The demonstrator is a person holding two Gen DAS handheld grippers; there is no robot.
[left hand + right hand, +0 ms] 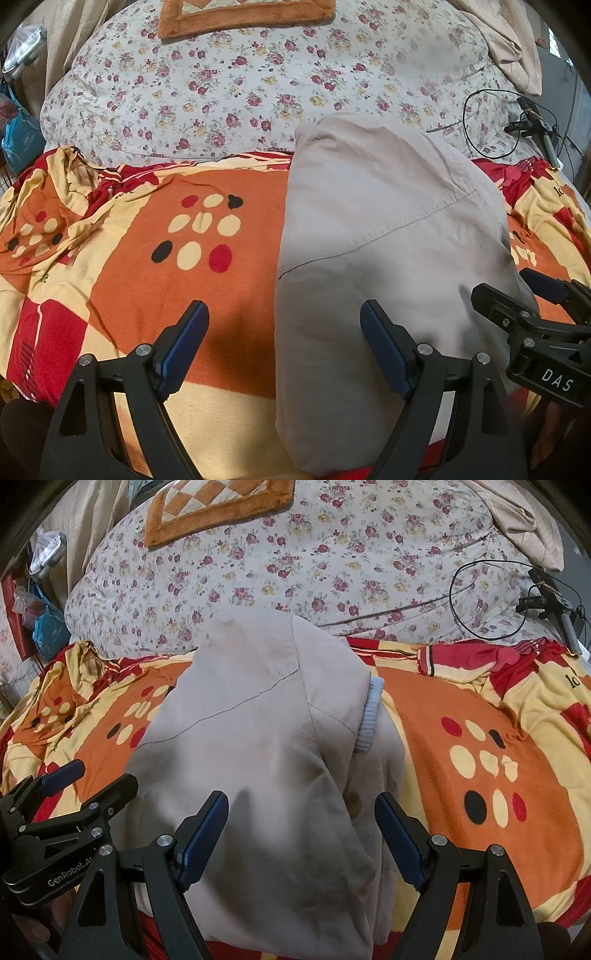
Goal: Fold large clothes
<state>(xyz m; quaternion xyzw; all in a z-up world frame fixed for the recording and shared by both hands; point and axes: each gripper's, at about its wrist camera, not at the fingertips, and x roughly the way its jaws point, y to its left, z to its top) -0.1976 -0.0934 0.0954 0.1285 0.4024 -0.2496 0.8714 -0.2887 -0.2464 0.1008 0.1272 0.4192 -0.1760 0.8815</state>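
Note:
A beige jacket (388,251) lies folded into a long strip on the orange, red and cream blanket (155,288). In the right wrist view the jacket (266,746) shows a pale blue ribbed cuff (369,716) on its right side. My left gripper (284,332) is open and empty, its right finger over the jacket's left edge. My right gripper (301,823) is open and empty, just above the jacket's near end. The right gripper also shows in the left wrist view (517,295), and the left gripper shows in the right wrist view (85,779).
A floral sheet (240,92) covers the bed beyond the blanket (480,738). An orange checked mat (218,506) lies at the far end. A black cable and a device (543,598) sit at the far right. Bags hang at the left (40,620).

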